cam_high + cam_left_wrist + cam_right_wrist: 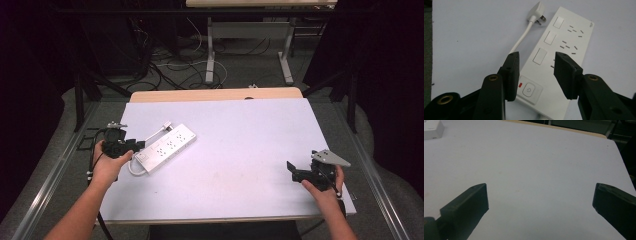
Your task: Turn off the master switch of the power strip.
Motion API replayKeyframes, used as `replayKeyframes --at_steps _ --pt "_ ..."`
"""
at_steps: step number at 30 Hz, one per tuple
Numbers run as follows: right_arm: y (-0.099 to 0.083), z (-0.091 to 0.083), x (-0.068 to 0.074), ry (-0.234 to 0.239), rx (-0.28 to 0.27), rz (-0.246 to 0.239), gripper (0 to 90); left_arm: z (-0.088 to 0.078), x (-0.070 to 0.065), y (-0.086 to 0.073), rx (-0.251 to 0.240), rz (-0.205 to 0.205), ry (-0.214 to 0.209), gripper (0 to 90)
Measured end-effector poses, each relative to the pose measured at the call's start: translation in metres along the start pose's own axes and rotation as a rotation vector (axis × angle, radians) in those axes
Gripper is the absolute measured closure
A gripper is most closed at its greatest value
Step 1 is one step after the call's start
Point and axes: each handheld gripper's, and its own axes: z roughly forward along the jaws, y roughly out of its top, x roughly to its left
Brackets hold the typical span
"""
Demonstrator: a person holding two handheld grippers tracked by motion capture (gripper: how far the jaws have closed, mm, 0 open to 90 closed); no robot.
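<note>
Now your left gripper (134, 146) hangs right at the near end of the white power strip (167, 147), jaws parted to a moderate gap and holding nothing. From the left gripper view that gap frames the strip's switch end: the round power button (529, 90) with its small red indicator (520, 85) sits just between the jaw tips, and the rows of sockets run away beyond. The strip lies flat on the worktop (240, 150), on its left side, angled so the far end points away and to the right. Its white cable (521, 41) curls alongside, and the plug (537, 11) rests on the worktop just past the strip's far corner.

Judging by the look of it, you have a rigid plastic body here, fairly light, with a smooth glossy shell that could slip under the pads. The cable is the soft part and will drag and swing if you lift. I'd say your safest hold is across the narrow width near the switch end, pads on the two long side walls, not on the top face where you could press the button. Gripped at one end only, the strip may tip.

Over on the right, your right gripper (300, 172) rests near the right edge of the worktop, jaws spread wide, empty, well apart from the strip.
</note>
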Motion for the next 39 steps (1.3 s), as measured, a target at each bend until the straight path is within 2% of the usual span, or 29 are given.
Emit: replayKeyframes --at_steps 3,6,9,12,15,16,18,20,22,26,28,29,31,34,39 --pt "0.0 -0.001 0.0 -0.001 0.019 0.007 0.0 0.0 -0.003 0.0 -0.04 0.025 -0.002 49.4" --pt "0.0 0.0 0.001 -0.001 0.009 0.007 0.0 -0.002 -0.008 0.001 -0.069 0.041 -0.014 44.4" --pt "0.0 0.0 0.001 0.003 0.011 0.0 0.0 -0.005 -0.012 0.003 -0.087 0.084 -0.022 41.0" --pt "0.0 -0.001 0.001 0.003 0.013 0.005 0.0 -0.008 -0.016 0.004 -0.104 0.123 -0.008 39.0" --pt "0.0 0.0 0.0 -0.001 0.004 -0.002 0.0 -0.01 -0.02 0.005 -0.12 0.11 -0.009 36.2" --pt "0.0 0.0 0.0 -0.001 0.003 -0.002 0.0 -0.012 -0.021 0.006 -0.112 0.128 -0.009 34.8" --pt "0.0 -0.001 0.0 -0.001 0.004 -0.004 0.0 -0.012 -0.023 0.005 -0.125 0.126 0.001 32.7" --pt "0.0 -0.001 0.0 0.001 0.002 0.0 0.0 -0.013 -0.025 0.006 -0.11 0.136 0.0 30.2" --pt "0.0 -0.001 0.0 0.001 0.004 0.004 0.0 -0.011 -0.027 0.005 -0.132 0.139 0.003 26.8" --pt "0.0 0.0 0.0 0.001 -0.002 -0.005 0.0 -0.014 -0.033 0.005 -0.129 0.128 -0.038 23.5" --pt "0.0 0.0 0.0 -0.003 -0.003 -0.001 0.0 -0.014 -0.037 0.004 -0.148 0.116 -0.047 22.4" --pt "0.0 0.0 0.0 -0.001 -0.001 0.0 0.0 -0.015 -0.038 0.005 -0.145 0.125 -0.047 20.5" --pt "0.001 -0.001 0.001 0.0 -0.001 0.008 0.0 -0.016 -0.042 0.004 -0.156 0.095 -0.077 17.5" --pt "0.002 -0.003 0.001 -0.002 0.011 0.005 0.0 -0.019 -0.048 0.003 -0.174 0.106 -0.097 15.4" --pt "0.002 -0.002 0.001 -0.004 -0.004 0.007 0.0 -0.024 -0.06 -0.001 -0.194 0.12 -0.142 1.5"
